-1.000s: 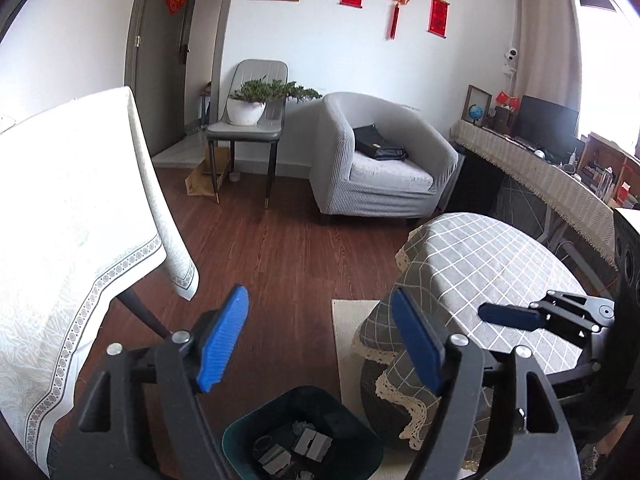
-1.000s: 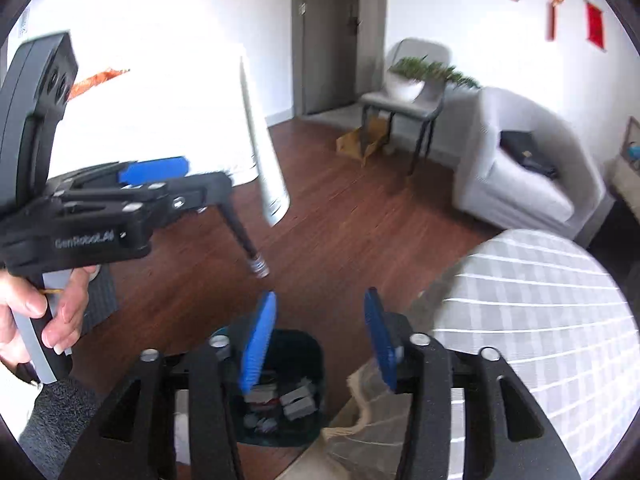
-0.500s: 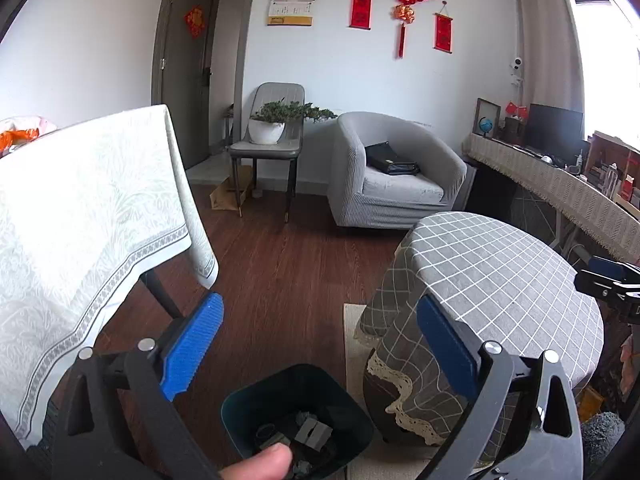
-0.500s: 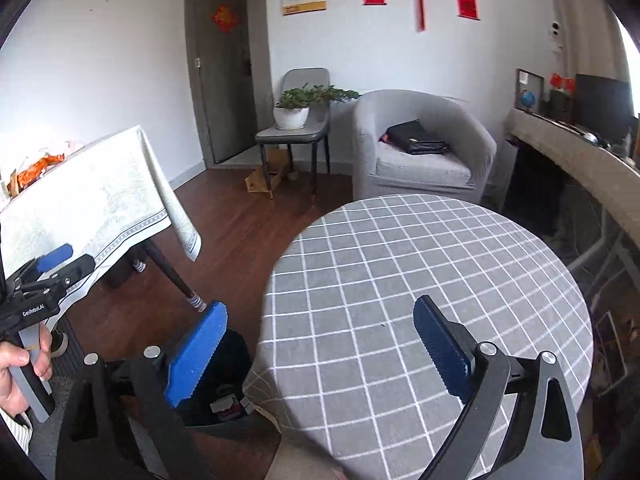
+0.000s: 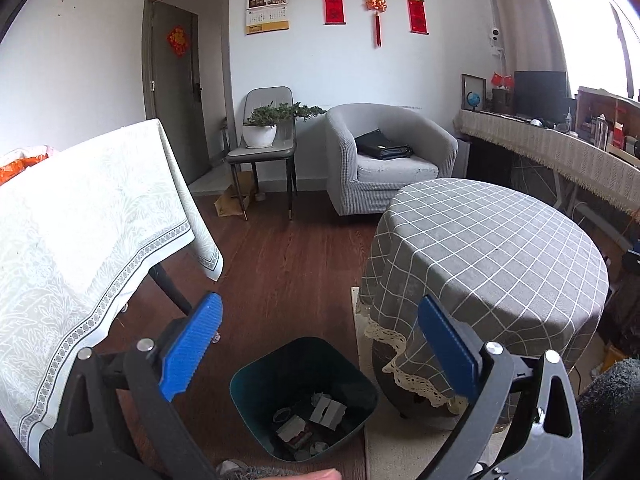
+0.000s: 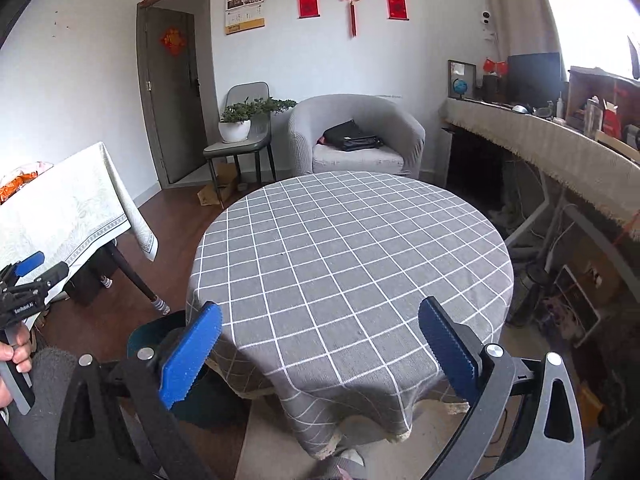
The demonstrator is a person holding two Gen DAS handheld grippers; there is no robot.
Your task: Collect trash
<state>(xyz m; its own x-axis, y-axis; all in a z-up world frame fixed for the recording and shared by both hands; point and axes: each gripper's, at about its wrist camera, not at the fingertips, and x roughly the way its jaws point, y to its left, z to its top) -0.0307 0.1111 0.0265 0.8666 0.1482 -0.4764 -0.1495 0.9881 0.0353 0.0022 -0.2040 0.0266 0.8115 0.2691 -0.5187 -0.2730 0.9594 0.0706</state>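
Left gripper (image 5: 320, 344) and right gripper (image 6: 320, 348): jaws spread wide, nothing between them. Collected trash (image 5: 316, 420) inside dark green bin (image 5: 256, 376) on floor beside round checked table (image 6: 352, 248). Likely risk: kicking or tipping bin, set close by feet, scattering contents.

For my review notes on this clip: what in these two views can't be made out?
- Trash bin contents, left wrist view: scraps too small to identify.
- Same bin, right wrist view: mostly hidden behind the right gripper finger and the round table cloth.
- White-cloth table, left wrist view: an orange item cut off by the left edge.
- Left gripper, right wrist view: only partly in frame at the left edge.
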